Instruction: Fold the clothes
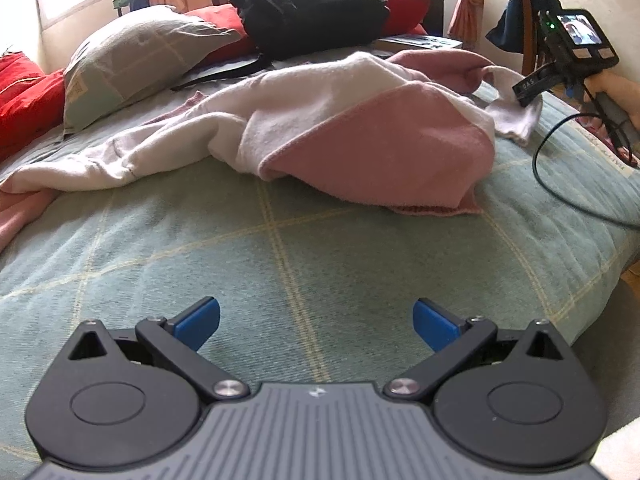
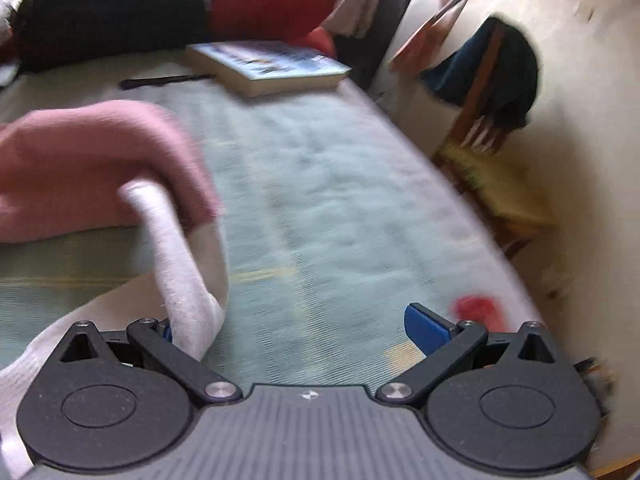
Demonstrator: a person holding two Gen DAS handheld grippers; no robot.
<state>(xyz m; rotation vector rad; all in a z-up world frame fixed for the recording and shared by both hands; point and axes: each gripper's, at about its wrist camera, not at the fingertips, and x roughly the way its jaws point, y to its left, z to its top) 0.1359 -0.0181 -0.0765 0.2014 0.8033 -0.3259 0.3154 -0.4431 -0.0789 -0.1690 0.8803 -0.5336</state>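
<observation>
A crumpled pink and white garment lies across the green checked bed cover. My left gripper hovers low over bare cover in front of the garment, open, with nothing between its blue pads. A hand holds my right gripper at the far right, against the garment's white cuff. In the blurred right wrist view, the right gripper is open. A white sleeve drapes over its left finger and hides it, and the pink part rises behind.
A grey-green pillow, red cushions and a black backpack sit at the head of the bed. A book and a pen lie beyond. A chair with clothes stands off the right edge. A black cable loops there.
</observation>
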